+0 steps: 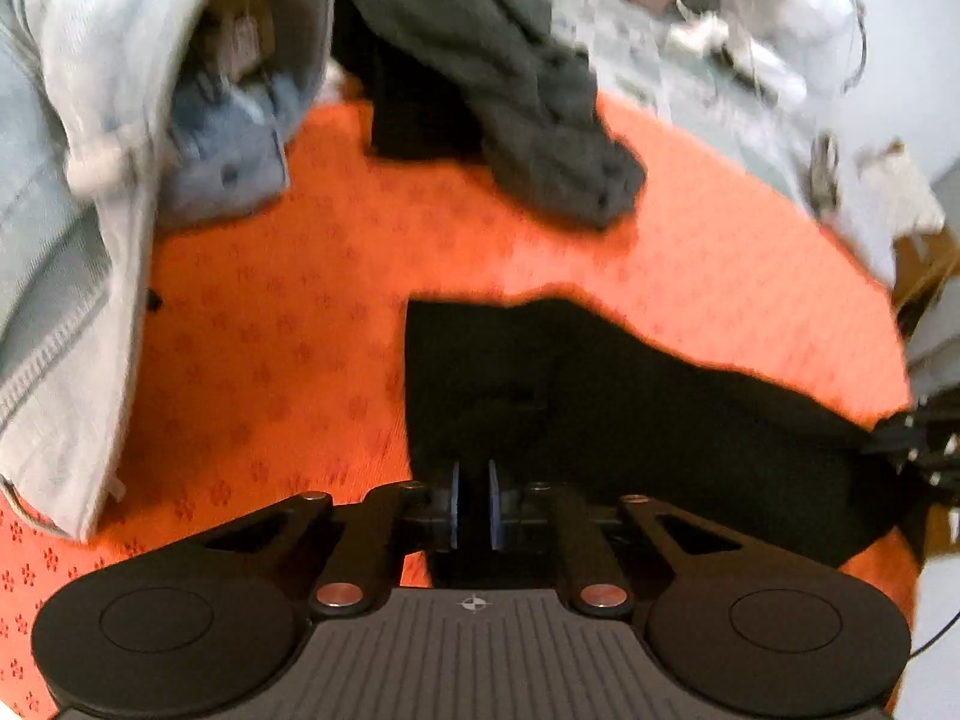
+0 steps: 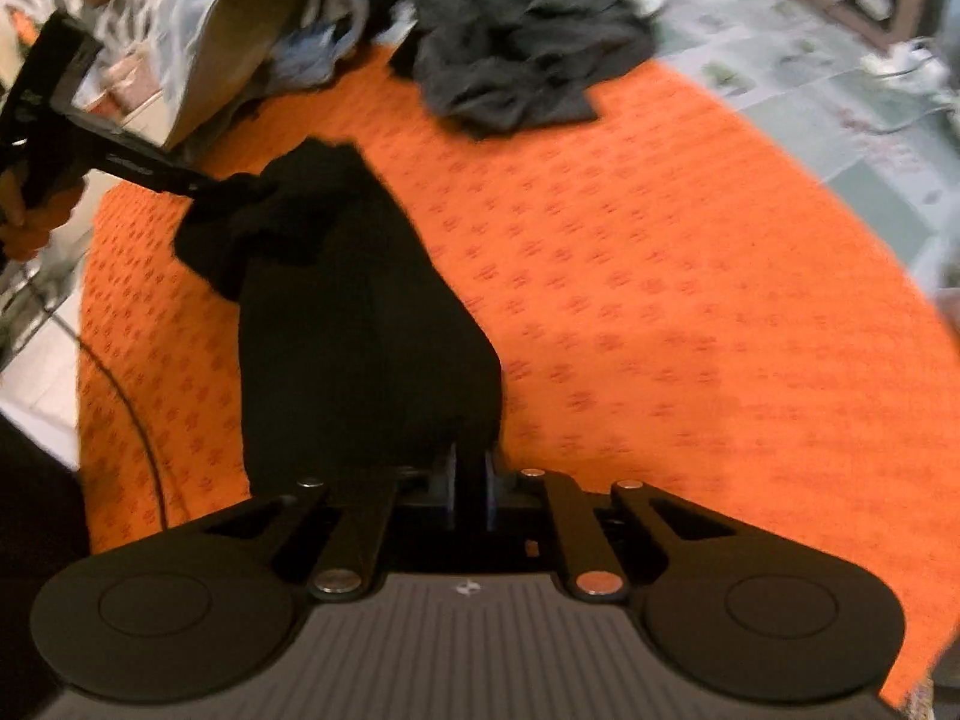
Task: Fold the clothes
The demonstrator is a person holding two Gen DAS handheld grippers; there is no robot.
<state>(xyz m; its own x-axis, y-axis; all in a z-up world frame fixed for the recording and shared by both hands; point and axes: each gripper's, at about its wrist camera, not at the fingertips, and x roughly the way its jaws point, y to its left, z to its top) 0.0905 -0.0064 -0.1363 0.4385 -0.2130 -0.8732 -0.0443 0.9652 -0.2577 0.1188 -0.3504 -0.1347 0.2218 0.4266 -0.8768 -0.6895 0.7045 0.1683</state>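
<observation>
Black garment (image 1: 630, 414): one piece, dark, lying stretched across the orange cloth (image 1: 288, 324), held at two ends. Left gripper (image 1: 474, 504): pads drawn close together, black fabric pinched between them at the garment's near edge; seen from the right wrist view, the same tool (image 2: 231, 189) reaches in from the left, its tip buried in a bunched corner of the garment, a hand (image 2: 27, 222) on its handle. Right gripper (image 2: 472, 489): pads likewise nearly together, clamped on the garment's near end, which rises in a ridge from the cloth towards the jaws; in the left wrist view it (image 1: 906, 444) shows only at the right edge, at the garment's far corner. Orange cloth: patterned with small red motifs, covering the work surface, bare between the held garment and the pile. Pile at the far edge: pale denim piece (image 1: 72, 180), open and draped, blue fabric (image 1: 228, 162) tucked beneath it; grey garment (image 1: 540, 120) crumpled beside it, partly on the orange cloth, well apart from the black garment. Cable (image 2: 141, 420): dark, trailing over the cloth's left side. Floor beyond: pale, blurred, with small items too indistinct to name.
</observation>
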